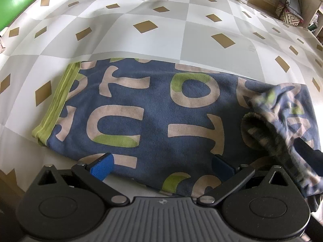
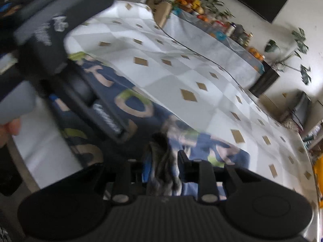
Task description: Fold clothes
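Left gripper point(image 1: 162, 166): blue pads spread wide, nothing pinched.
Right gripper point(image 2: 164, 168): narrow gap, bunched fabric clamped between.
Garment: fuzzy navy fleece garment point(image 1: 145, 113) with tan letters, lime cuff, lying flat at near edge of checkered tablecloth point(image 1: 161, 26).
Right view only: plants, fruit on far counter point(image 2: 212, 38).

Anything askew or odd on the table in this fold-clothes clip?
One thing: the navy letter-print garment lies mostly flat on the checked tablecloth, but its right end is lifted and bunched, pinched in the right gripper. The left gripper is open over the near edge.
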`<state>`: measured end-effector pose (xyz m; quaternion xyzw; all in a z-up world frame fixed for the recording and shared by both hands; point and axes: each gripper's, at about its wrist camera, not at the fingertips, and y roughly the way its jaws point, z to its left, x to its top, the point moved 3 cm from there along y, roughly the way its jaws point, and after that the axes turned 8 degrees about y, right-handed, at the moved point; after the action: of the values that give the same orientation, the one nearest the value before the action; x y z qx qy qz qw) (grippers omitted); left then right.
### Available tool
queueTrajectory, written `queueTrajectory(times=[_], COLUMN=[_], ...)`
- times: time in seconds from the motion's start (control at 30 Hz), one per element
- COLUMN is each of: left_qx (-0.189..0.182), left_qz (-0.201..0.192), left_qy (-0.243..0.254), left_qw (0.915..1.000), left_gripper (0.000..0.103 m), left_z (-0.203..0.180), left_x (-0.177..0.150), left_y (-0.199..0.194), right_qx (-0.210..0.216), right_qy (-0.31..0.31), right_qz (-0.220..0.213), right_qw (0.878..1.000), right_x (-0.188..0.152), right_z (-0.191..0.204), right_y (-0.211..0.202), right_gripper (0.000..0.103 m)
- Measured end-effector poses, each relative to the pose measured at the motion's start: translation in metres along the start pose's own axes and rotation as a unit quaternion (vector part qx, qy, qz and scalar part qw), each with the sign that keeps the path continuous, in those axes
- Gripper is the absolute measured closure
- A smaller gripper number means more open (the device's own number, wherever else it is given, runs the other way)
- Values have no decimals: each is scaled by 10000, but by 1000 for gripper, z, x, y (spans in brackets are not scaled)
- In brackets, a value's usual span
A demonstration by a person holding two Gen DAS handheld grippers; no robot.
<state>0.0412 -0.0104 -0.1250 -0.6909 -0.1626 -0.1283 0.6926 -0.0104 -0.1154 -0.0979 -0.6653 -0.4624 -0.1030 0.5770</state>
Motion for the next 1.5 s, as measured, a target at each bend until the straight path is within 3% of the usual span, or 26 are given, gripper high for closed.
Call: queueTrajectory(times=[0.2,0.37,0.7,1.0,1.1,1.17,1.33,1.5], left_qx=[39,54,152,292,296,318,300,313], left_qz=[-9,-43,-67,-173,-156,-133,-97,-119], left_qy=[37,33,-39,-302,-388,-412,-437,-418], left_qw=[10000,10000,9999,9990,9987,9986,9985,9986], left_gripper=[0,0,0,0,0,0,0,0], left_z=[1,2,7,18,20,21,19,16], left_x=[0,-1,-1,4,5,5,5,6], left_y=[-1,-4,-2,0,2,4,6,7], right_qx=[45,212,257,67,72,32,138,135], right_qy=[398,1109,1082,1188,1171,1214,1764,2133], right_qz=[88,371,362,417,464,506,628,562], right_qw=[9992,9929,9931,9920,9920,9913,9822,9753], right_x=[-1,-10,-9,-6,-7,-8,-8,-4], right_z=[-10,-32,-23,-19,-15,-14,-23,-34], right_y=[-12,-17,-5,24,32,38,44,41], right_gripper=[59,57,49,49,52,61,77,85])
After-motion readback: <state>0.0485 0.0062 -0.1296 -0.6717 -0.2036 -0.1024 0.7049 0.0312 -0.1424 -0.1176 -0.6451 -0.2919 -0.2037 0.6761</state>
